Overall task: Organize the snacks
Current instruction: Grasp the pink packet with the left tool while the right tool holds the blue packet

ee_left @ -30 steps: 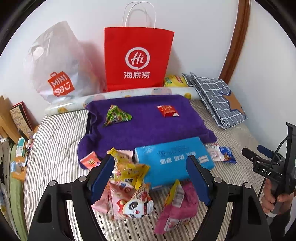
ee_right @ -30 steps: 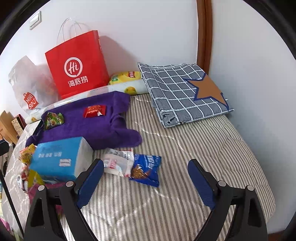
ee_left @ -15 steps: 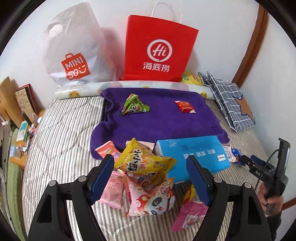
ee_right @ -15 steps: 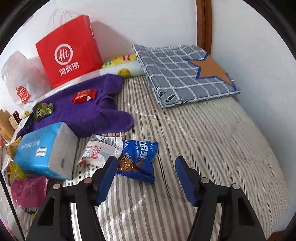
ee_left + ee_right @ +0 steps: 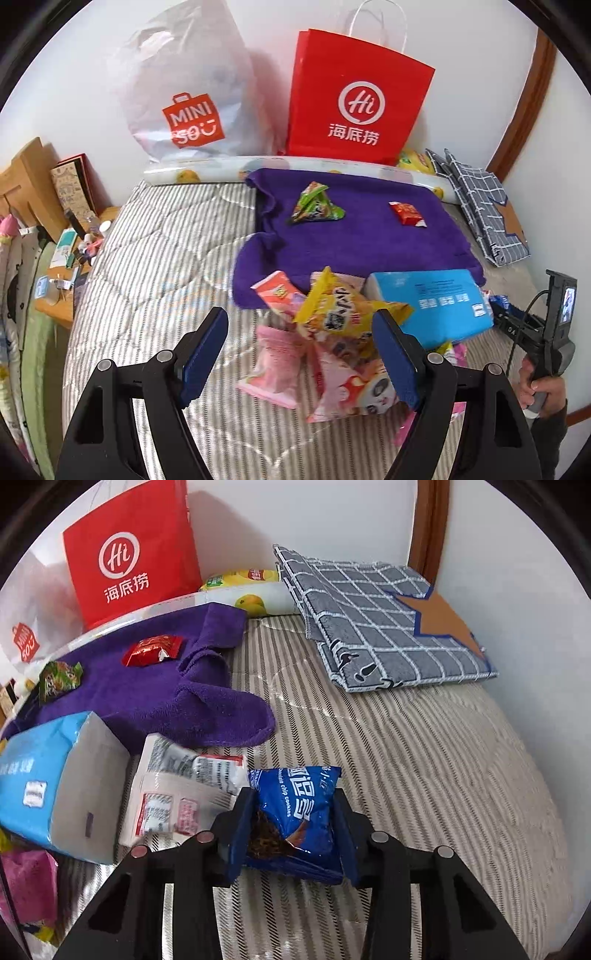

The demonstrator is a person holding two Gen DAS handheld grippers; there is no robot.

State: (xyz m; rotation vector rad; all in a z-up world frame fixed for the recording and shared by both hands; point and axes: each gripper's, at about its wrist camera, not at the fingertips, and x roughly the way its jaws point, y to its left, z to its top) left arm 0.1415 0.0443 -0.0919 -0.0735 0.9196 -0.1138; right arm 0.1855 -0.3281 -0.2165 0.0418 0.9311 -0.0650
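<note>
My right gripper [image 5: 295, 805] is shut on a blue chocolate chip cookie packet [image 5: 297, 812] that lies on the striped bed; both pads press its sides. A white packet [image 5: 177, 786] lies just left of it. My left gripper [image 5: 299, 332] is open and empty above a pile of snacks: a yellow packet [image 5: 343, 314], pink packets [image 5: 280, 365] and an orange-red packet [image 5: 277, 291]. A green snack [image 5: 314, 205] and a red snack [image 5: 406, 214] lie on the purple towel [image 5: 354, 240].
A blue tissue pack [image 5: 428, 302] lies by the pile. A red paper bag [image 5: 354, 96] and a white Miniso bag [image 5: 184, 92] stand against the wall. A checked grey cushion [image 5: 380, 616] lies at the far right. A cluttered side table [image 5: 66, 266] stands left of the bed.
My right gripper moved forward and down and closed on the blue cookie packet. My left gripper swung left, so the snack pile now sits toward its right finger.
</note>
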